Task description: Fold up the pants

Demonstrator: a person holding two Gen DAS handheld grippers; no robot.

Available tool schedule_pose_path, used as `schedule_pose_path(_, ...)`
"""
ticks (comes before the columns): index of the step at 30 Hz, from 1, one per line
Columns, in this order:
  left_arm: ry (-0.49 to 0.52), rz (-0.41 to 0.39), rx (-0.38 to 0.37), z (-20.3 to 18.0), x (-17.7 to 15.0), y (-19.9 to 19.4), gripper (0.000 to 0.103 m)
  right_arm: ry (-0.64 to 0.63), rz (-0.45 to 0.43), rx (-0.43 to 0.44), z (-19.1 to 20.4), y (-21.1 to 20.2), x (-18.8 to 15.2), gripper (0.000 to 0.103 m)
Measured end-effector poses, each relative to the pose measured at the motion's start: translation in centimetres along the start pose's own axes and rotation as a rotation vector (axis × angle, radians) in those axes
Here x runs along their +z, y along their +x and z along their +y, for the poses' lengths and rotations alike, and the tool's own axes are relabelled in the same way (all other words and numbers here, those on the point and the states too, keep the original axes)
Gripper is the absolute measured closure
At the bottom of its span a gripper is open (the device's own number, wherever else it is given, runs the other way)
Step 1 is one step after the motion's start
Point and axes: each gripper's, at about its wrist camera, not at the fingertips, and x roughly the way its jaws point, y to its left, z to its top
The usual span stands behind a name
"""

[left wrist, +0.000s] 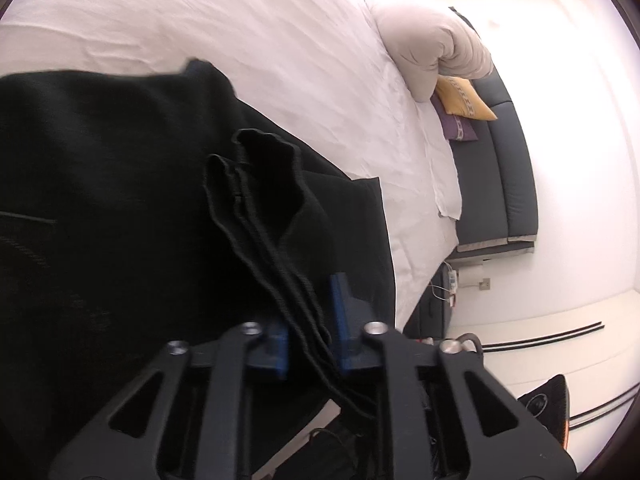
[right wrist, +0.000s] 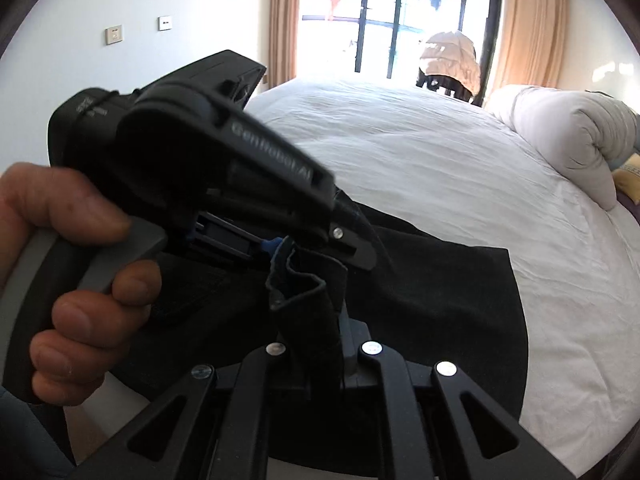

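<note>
Black pants [left wrist: 120,200] lie spread on a white bed [left wrist: 280,40], reaching to its near edge. My left gripper [left wrist: 310,320] is shut on a bunched hem [left wrist: 256,168] of the pants, and the ridged fabric edges run down between its blue pads [left wrist: 340,304]. In the right wrist view, my right gripper [right wrist: 320,320] is shut on a raised fold of the black pants [right wrist: 440,300], and the cloth hides most of its fingers. The left gripper [right wrist: 280,246] comes in from the left, held by a person's hand [right wrist: 60,220], with its tip at the same fold.
A rolled grey-white duvet [right wrist: 580,132] lies at the head of the bed, with a yellow cushion [left wrist: 464,98] and a purple one [left wrist: 460,128] against a dark grey headboard [left wrist: 504,184]. Beyond the bed are a curtained balcony door [right wrist: 400,12] and a chair with a beige jacket [right wrist: 452,60].
</note>
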Motion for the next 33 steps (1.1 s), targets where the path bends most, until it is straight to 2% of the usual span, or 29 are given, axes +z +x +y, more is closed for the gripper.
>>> schedule_pose_path(5, 0.034, -0.032, 0.051, -0.3, -0.2, -1.6, 0.092, -0.017, 0.004, 0.019, 1.5, 0.0, 0.7, 0.093)
schedule_pose_path(13, 0.005, -0.028, 0.136, 2.8, -1.0, -2.1, 0.092, -0.041, 0.067, 0.057, 2.4, 2.1, 0.7, 0.093)
schedule_pose_path(16, -0.017, -0.022, 0.159, 4.0, -1.1, -2.0, 0.092, -0.005, 0.107, 0.095, 2.1, 3.7, 0.0, 0.086)
schedule_pose_path(19, -0.004, -0.023, 0.162, 4.8, -1.6, -2.8, 0.092, 0.051, 0.137, 0.136, 1.4, 4.6, -0.7, 0.078)
schedule_pose_path(21, -0.003, -0.032, 0.170, 4.7, -1.9, -3.3, 0.092, 0.080, 0.137, 0.194, 0.9, 4.5, -0.7, 0.068)
schedule_pose_path(26, 0.032, -0.076, 0.244, 3.4, -2.4, -5.0, 0.092, 0.116, 0.142, 0.246, -0.8, 4.0, -0.3, 0.064)
schedule_pose_path(30, 0.064, -0.130, 0.243, 1.9, -2.1, -6.6, 0.092, 0.210, 0.121, 0.313, -3.9, 3.0, 0.3, 0.062)
schedule_pose_path(32, 0.084, -0.138, 0.214, 1.1, -1.7, -6.5, 0.092, 0.253, 0.108, 0.319, -5.5, 2.0, 0.4, 0.061)
schedule_pose_path(33, 0.099, -0.139, 0.203, 0.6, -1.5, -6.3, 0.092, 0.280, 0.097, 0.351, -5.9, 1.2, 0.3, 0.060)
